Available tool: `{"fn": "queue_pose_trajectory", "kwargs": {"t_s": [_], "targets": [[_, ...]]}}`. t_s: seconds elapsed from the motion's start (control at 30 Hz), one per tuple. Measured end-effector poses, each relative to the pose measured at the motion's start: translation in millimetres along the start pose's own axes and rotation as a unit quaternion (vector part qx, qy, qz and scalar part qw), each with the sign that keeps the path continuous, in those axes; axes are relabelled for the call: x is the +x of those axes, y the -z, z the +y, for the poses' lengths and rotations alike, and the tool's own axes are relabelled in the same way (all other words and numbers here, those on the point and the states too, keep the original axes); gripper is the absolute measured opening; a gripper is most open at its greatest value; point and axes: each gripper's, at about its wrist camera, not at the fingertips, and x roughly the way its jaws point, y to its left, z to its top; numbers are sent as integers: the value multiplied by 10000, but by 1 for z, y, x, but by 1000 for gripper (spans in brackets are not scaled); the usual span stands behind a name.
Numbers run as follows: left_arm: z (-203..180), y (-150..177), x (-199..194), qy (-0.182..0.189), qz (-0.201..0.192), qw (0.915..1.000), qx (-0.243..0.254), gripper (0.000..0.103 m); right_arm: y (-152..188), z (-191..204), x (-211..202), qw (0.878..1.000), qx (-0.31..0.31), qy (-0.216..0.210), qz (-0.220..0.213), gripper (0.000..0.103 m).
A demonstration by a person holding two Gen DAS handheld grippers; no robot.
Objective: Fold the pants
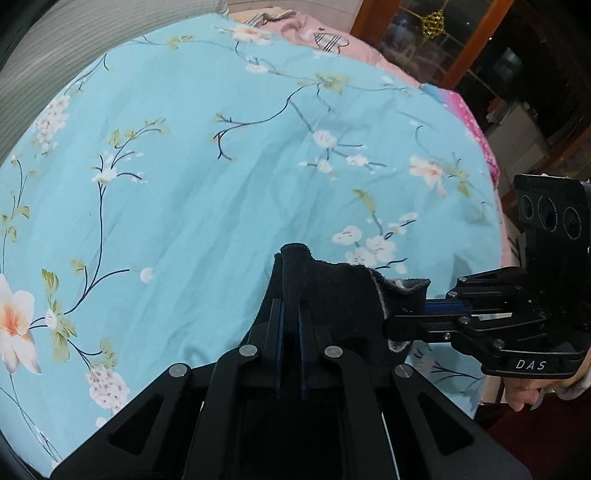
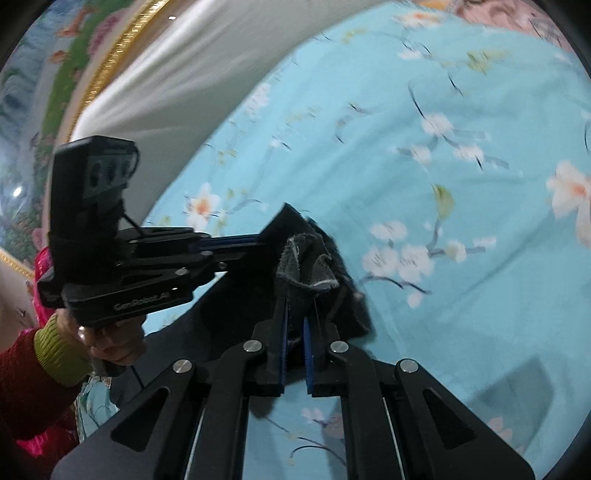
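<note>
A: Left gripper first: clenched on a narrow ridge of the black pants, cloth poking out past the fingertips toward twelve o'clock.

B: Confirmed from the right wrist view: seen there at nine o'clock, reaching in sideways, biting the upper left corner of the dark bundle.

A: And the right gripper?

B: Also clamped tight on the pants, blue pads pressed against a grey-edged fold bunched just beyond the tips, at twelve o'clock.

A: Matches the left wrist view: coming in from three o'clock, pinching the fuzzy inside-out edge of the same cloth.

B: So both claws close together, one short stretch of fabric between them, lifted off the bed.

A: Rest of the pants hanging down toward six o'clock, under the left gripper's body, hidden from there on.

B: Outward then: turquoise floral bedsheet spread all around, wrinkled.

A: Pink bedding at one o'clock beyond the sheet's far edge.

B: At eight o'clock, a hand gripping the left handle, red sleeve with a green cuff.
</note>
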Motion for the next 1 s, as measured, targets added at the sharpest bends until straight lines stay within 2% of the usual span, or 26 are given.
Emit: {"fn": "queue_pose_trajectory", "kwargs": {"t_s": [0.1, 0.13, 0.2, 0.27, 0.33, 0.4, 0.5, 0.7, 0.73, 0.8, 0.87, 1.0], "targets": [[4, 0, 4, -96, 45, 9999, -92, 8, 0, -6, 7, 9999, 105, 79, 78, 9], [6, 0, 3, -111, 45, 9999, -115, 9, -1, -9, 9, 9997, 181, 64, 135, 11], [10, 1, -3, -84, 61, 9998, -188, 21, -1, -12, 8, 9994, 255, 131, 185, 15], [15, 2, -9, -12, 67, 9997, -224, 27, 0, -14, 2, 9994, 263, 141, 151, 24], [20, 4, -12, 17, 92, 9996, -257, 33, 3, -16, -6, 9992, 340, 168, 82, 44], [26, 6, -11, 154, 199, 9992, -316, 37, 7, -22, -11, 9987, 488, 155, 39, 49], [29, 5, -3, 283, 382, 9981, -384, 41, 13, -29, -7, 9976, 674, 44, 154, 49], [30, 0, 29, 482, 812, 9946, -434, 39, 16, -25, 19, 9969, 720, -201, 235, 47], [30, -1, 33, 523, 836, 9942, -420, 38, 15, -23, 22, 9969, 717, -236, 236, 35], [29, -6, 39, 645, 836, 9937, -371, 20, 14, -25, 30, 9969, 702, -201, 290, 13], [28, -12, 40, 725, 799, 9936, -329, 12, 12, -31, 29, 9960, 811, -315, 192, 12], [28, -20, 33, 703, 633, 9948, -374, 10, 9, -32, 20, 9967, 727, -347, 106, 12]]}}
